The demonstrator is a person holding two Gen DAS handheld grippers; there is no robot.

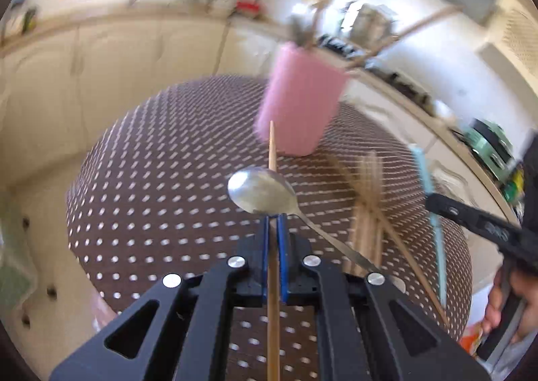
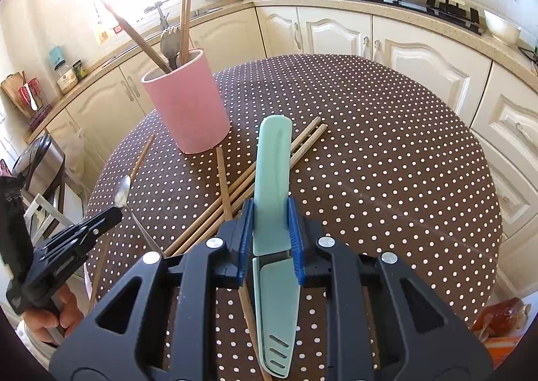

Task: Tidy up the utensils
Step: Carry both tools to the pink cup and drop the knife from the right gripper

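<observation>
— Can any text, brand or number be read here?
— None can be made out. A label is seen on a jar (image 2: pixel 66 77) on the kitchen counter, but its print is too small to be read.
— And the embossed marks on the black tool at the right edge of the left wrist view?
— Blurred; nothing can be deciphered.

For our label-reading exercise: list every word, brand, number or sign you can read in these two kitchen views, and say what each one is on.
No text can be read with certainty in either view.
Jar on the counter: it has a label, too small to read.
Left claw body: faint embossed marks, too blurred to read.
Orange packet at the table edge: print unreadable.
Pink utensil holder and mint sheathed knife: no writing visible.
</observation>
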